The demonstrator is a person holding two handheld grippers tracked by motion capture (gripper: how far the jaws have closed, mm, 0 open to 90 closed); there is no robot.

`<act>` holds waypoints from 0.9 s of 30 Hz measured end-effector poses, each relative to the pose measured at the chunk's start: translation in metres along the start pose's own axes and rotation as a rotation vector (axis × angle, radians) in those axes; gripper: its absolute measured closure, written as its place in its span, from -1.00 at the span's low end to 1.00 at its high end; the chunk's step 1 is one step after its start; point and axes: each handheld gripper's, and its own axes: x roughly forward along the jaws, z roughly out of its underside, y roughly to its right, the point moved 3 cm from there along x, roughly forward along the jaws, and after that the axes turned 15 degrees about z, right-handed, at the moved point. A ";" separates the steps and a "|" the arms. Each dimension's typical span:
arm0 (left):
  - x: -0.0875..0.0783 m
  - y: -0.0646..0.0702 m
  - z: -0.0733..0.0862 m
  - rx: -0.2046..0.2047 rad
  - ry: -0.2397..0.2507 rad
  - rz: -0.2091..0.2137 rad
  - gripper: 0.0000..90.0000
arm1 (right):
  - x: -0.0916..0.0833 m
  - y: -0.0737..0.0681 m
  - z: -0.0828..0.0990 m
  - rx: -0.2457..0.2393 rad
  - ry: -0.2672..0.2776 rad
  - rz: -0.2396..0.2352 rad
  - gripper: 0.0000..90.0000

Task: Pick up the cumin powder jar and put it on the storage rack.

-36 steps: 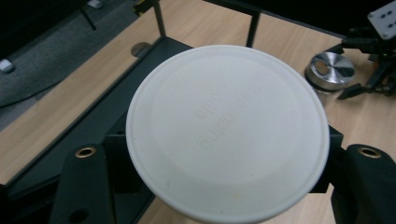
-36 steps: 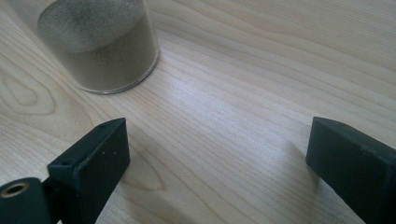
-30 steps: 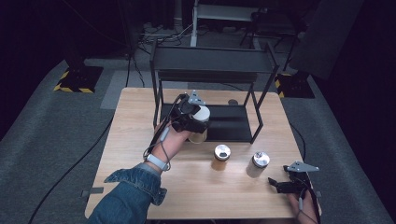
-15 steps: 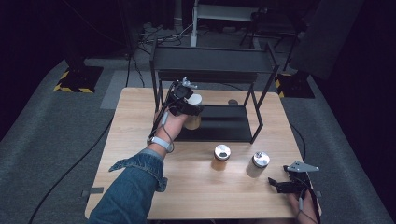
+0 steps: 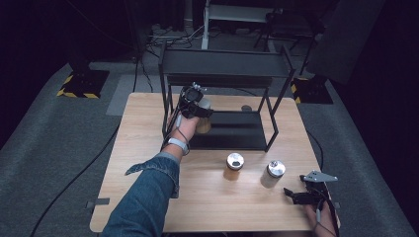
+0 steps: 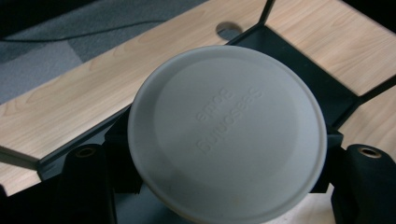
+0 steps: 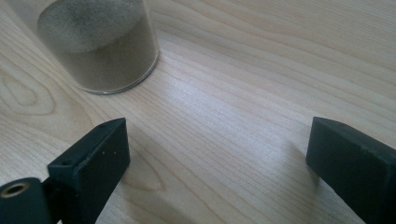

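Grey-lidded and filled with a tan powder, a clear round spice jar (image 5: 202, 116) is sitting clamped in the left gripper (image 5: 193, 104), left of centre in the high view, at the front left corner of a black metal two-tier rack (image 5: 225, 81) and just over its dark lower shelf. In the left gripper view the jar's pale grey lid (image 6: 226, 133) is taking up the centre of the frame (raised lettering is showing on it, too soft to read), with the black jaws pressing on the jar from both sides and the rack's lower shelf (image 6: 322, 86) lying behind it at upper right. The right gripper (image 5: 300, 196) is resting at the lower right of the high view on the light wooden table (image 5: 138, 148), its jaws standing wide with nothing between them. Two more lidded spice jars (image 5: 234, 166) (image 5: 273, 173) are standing side by side, apart, lower right of centre. In the right gripper view the nearer jar (image 7: 100, 44) is standing at the upper left, beyond the jaws.
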 end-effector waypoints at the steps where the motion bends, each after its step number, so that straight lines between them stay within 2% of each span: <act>1: 0.003 -0.004 0.002 -0.004 -0.002 -0.001 -0.28 | 0.000 0.000 0.000 0.000 0.000 0.000 -0.87; 13: 0.021 -0.014 0.004 -0.047 -0.055 -0.017 -0.28 | 0.000 0.000 0.000 0.000 0.000 0.000 -0.87; 17: 0.024 -0.017 0.003 -0.044 -0.074 -0.024 -0.28 | 0.000 0.000 0.000 0.000 0.000 0.000 -0.87; 20: 0.028 -0.017 0.003 -0.062 -0.084 -0.039 -0.28 | 0.000 0.000 0.000 0.000 0.000 0.000 -0.87; 27: 0.033 -0.014 0.001 -0.056 -0.104 -0.070 -0.28 | 0.000 0.000 0.000 0.000 0.000 0.000 -0.87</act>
